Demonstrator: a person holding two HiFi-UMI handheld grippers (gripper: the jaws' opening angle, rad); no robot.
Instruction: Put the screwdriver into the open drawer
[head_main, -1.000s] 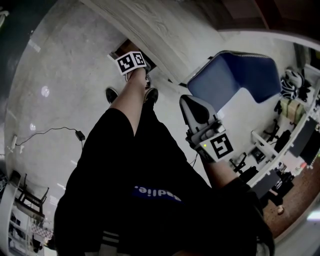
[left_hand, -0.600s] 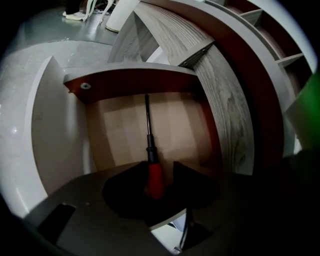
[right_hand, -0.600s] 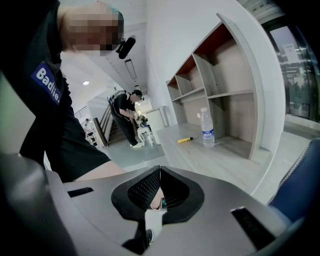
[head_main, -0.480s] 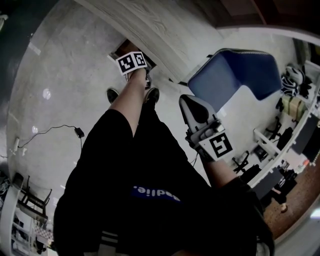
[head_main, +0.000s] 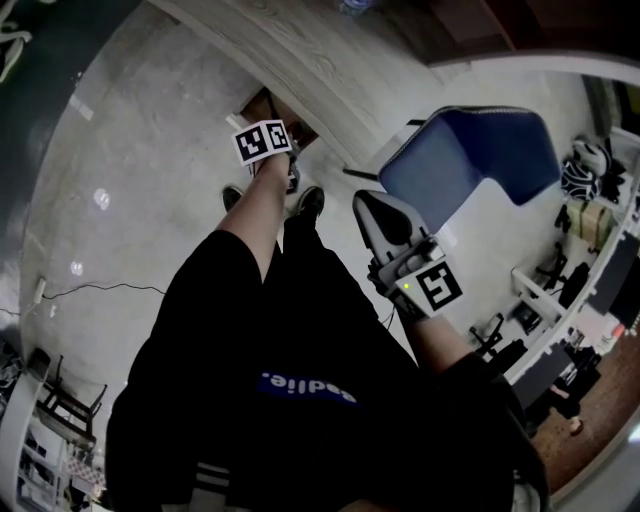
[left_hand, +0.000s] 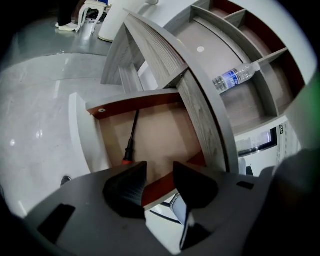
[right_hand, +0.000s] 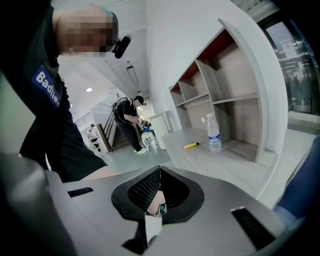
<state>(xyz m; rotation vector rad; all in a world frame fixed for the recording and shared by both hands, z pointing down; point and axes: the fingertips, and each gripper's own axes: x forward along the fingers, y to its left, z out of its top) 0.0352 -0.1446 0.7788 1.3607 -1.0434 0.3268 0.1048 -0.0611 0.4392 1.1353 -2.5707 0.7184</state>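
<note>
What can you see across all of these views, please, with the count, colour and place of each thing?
screwdriver: 1, black shaft and red-and-black handle, lying inside the open drawer
drawer: 1, brown inside with a white front, pulled open under the desk
water bottle: 1, clear with a blue label, upright on the desktop by the shelves
pen-like item: 1, yellow, on the desktop beside the bottle
chair: 1, blue, to the person's right
cable: 1, black, on the floor
bystander: 1, dark clothes, far back in the room
left gripper: 1, grey, above the drawer, jaws closing with nothing between them
right gripper: 1, grey, jaws together, empty
</note>
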